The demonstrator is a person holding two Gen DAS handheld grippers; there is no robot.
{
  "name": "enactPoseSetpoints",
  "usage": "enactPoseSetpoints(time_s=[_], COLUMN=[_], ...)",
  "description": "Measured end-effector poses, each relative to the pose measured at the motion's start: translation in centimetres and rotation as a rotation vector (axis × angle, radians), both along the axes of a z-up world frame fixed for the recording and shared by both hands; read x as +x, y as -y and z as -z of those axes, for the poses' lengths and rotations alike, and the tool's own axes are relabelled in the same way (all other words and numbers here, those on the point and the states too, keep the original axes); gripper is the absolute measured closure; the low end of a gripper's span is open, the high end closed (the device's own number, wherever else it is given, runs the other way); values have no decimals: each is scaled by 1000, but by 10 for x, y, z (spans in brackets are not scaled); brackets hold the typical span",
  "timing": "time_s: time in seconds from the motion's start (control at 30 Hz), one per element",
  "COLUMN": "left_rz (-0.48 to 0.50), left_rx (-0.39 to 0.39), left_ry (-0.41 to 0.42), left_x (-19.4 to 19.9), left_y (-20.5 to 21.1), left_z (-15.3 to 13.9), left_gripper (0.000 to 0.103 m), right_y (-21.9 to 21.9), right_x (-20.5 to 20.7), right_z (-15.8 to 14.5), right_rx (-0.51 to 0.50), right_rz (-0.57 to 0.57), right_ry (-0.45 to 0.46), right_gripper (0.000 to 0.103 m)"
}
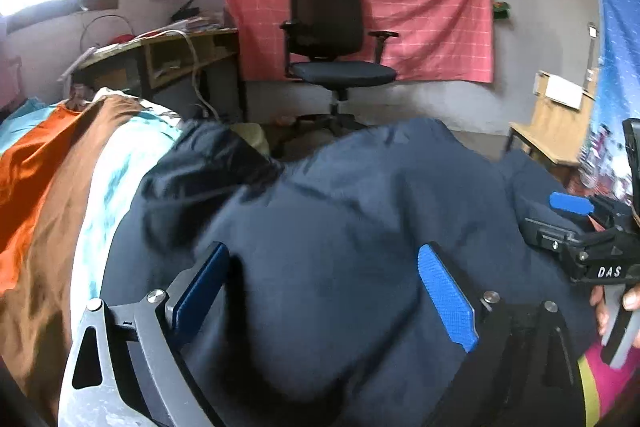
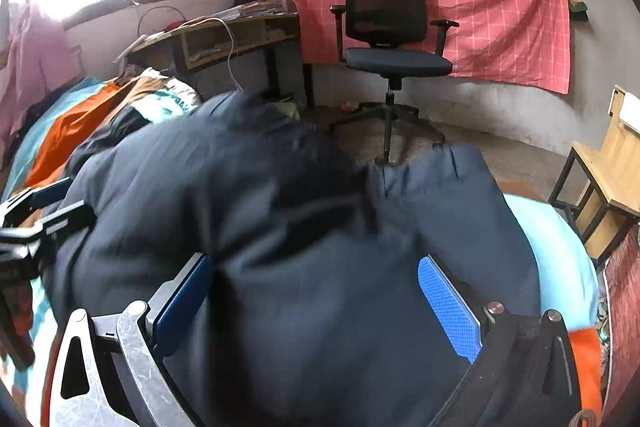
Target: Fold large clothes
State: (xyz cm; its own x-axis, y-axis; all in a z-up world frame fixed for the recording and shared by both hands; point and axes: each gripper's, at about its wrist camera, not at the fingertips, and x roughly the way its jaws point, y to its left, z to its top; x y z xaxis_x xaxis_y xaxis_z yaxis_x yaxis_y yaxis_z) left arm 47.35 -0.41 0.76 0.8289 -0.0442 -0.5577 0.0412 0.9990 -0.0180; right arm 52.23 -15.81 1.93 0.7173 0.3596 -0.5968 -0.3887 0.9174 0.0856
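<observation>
bedding: orange, brown and pale-blue patterned bedcover [image 1: 48,163] at far left | garment: large dark navy padded jacket [image 1: 340,211] heaped on the bed, centre | left gripper [image 1: 332,299]: blue pads spread wide over the jacket, nothing clamped | right gripper [image 2: 320,307]: jaws wide apart above the jacket, nothing clamped | background: black office chair [image 2: 388,39]

Jacket [image 1: 340,211] lying on bed [image 1: 104,187], between grippers; office chair [image 1: 332,39] standing behind, desk [image 1: 168,55] being seen left.

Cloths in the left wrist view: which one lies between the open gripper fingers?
The navy garment, spread on the bed under the left gripper. The orange cloth lies off to the left, and the pink checked cloth hangs on the wall.
</observation>
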Motion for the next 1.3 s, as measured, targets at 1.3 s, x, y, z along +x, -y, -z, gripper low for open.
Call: enactPoseSetpoints(time_s=[1.3], left_rz=[-66], left_rx=[-104], left_ry=[-39], left_x=[70], left_y=[-62], left_z=[46], left_gripper=[1], right_y=[-16], right_x=[95], right_z=[51], right_rx=[72], right_rz=[-20], right_ry=[-94], right_gripper=[0])
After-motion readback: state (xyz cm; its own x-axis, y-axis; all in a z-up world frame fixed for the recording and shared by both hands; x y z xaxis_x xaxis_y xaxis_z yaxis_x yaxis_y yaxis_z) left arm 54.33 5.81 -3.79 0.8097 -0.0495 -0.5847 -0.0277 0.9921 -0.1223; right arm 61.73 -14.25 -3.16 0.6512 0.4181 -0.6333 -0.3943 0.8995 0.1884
